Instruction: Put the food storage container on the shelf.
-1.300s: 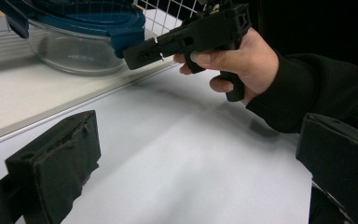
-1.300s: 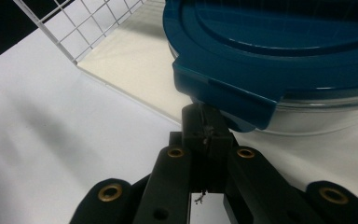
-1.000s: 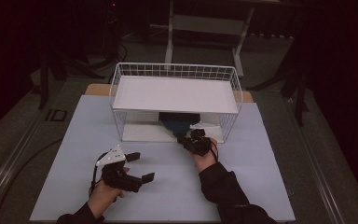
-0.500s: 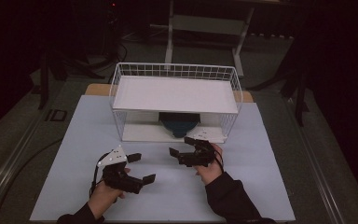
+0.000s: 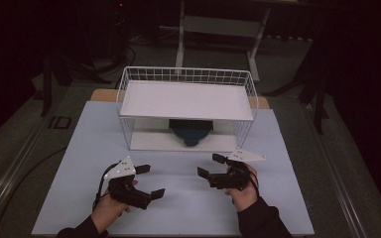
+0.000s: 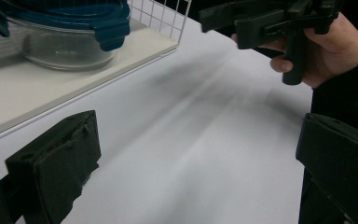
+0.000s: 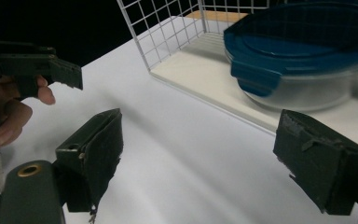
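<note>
My right gripper (image 5: 212, 165), jaws just spread and empty, sits lower right of centre; my left gripper (image 5: 150, 181) is spread too. The lidded glass container (image 5: 191, 132) rests mid-frame on the rack's (image 5: 129, 99) lower shelf. I'd withdraw level, clear of the wires.

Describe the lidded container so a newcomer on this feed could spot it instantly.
Start at the white wire rack standing at the far middle of the pale table mat. Look under its upper white shelf, on the lower board. The container sits there: a clear glass bowl with a dark blue clip-on lid, and nothing else is stored in the rack.
</note>
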Tool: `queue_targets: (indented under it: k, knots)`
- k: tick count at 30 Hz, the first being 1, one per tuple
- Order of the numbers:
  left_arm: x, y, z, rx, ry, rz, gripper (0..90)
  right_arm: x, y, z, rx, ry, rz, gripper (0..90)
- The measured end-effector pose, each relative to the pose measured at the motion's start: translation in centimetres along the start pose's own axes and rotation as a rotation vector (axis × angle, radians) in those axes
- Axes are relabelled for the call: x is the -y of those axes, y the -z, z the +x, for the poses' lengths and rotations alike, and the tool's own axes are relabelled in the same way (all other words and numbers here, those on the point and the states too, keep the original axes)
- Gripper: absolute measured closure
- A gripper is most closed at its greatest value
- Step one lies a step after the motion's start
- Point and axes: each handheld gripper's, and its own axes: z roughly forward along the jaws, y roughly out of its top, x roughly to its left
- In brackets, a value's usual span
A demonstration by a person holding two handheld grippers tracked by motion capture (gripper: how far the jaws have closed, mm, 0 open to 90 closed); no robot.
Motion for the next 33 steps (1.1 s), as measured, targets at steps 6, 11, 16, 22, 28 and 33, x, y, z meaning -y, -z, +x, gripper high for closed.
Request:
queue_targets:
  k: [6, 11, 16, 22, 28, 33]
  knots:
    - [0.3, 1.4, 0.1, -0.021, 0.002, -0.005, 0.0, 1.0, 1.8, 0.1, 0.019, -0.006, 0.004, 15.4]
    - [0.5, 2.1, 0.1, -0.036, -0.001, -0.014, 0.0, 1.6, 2.8, 0.1, 0.02, -0.015, 0.002, 15.5]
    - [0.9, 2.6, 0.1, -0.051, -0.003, -0.019, 0.0, 2.4, 4.1, 0.2, 0.022, 0.006, 0.013, 15.5]
    - [1.3, 2.9, 0.2, -0.058, 0.004, -0.025, 0.0, 3.3, 5.2, -0.1, 0.031, -0.001, 0.017, 15.5]
    - [1.6, 2.7, 0.4, -0.062, 0.003, -0.011, 0.0, 4.3, 6.5, -0.8, 0.068, -0.001, 0.023, 15.6]
    - [1.8, 2.6, 0.4, -0.072, -0.009, -0.008, 0.0, 5.0, 7.0, -1.4, 0.09, 0.004, 0.042, 15.5]
